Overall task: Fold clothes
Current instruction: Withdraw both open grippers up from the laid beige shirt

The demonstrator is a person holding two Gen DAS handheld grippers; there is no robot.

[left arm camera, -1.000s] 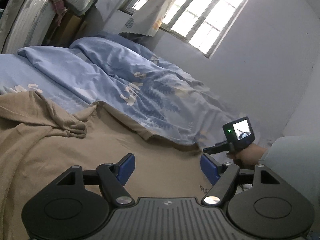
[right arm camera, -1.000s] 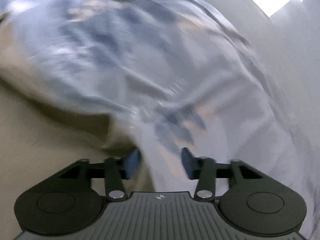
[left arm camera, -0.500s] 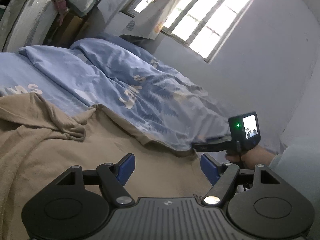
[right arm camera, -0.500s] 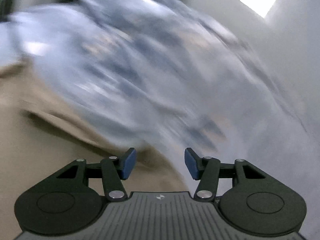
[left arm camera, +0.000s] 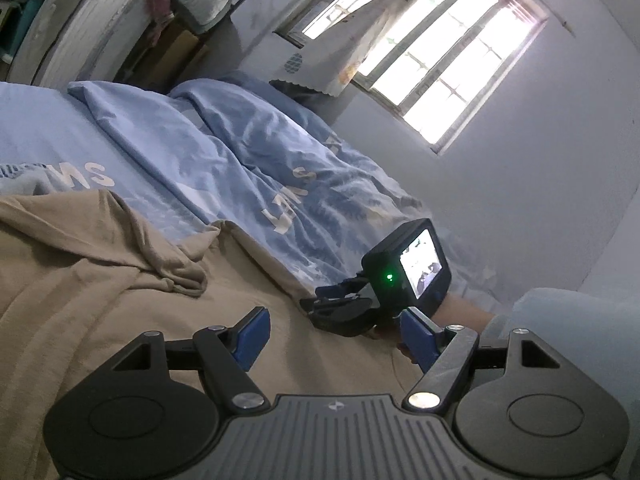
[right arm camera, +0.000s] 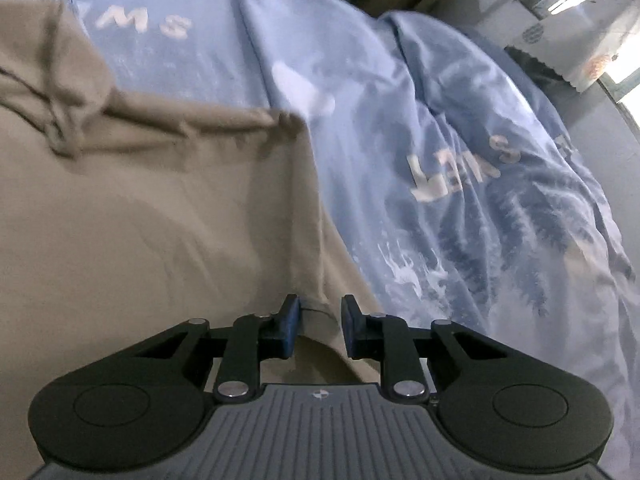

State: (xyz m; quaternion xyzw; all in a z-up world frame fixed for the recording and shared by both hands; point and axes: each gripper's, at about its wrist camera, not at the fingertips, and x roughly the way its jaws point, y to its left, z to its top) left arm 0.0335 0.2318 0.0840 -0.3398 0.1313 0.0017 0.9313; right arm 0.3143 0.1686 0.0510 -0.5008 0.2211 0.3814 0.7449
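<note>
Your blue duvet carries pale lettering, mirrored and only partly legible. The tan garment lies spread on the bed, plain, its upper part bunched. Your left tongs gape wide above it; your right tongs stand part-open astride its edge.

Bright barred window in grey wall; blue duvet over bed
</note>
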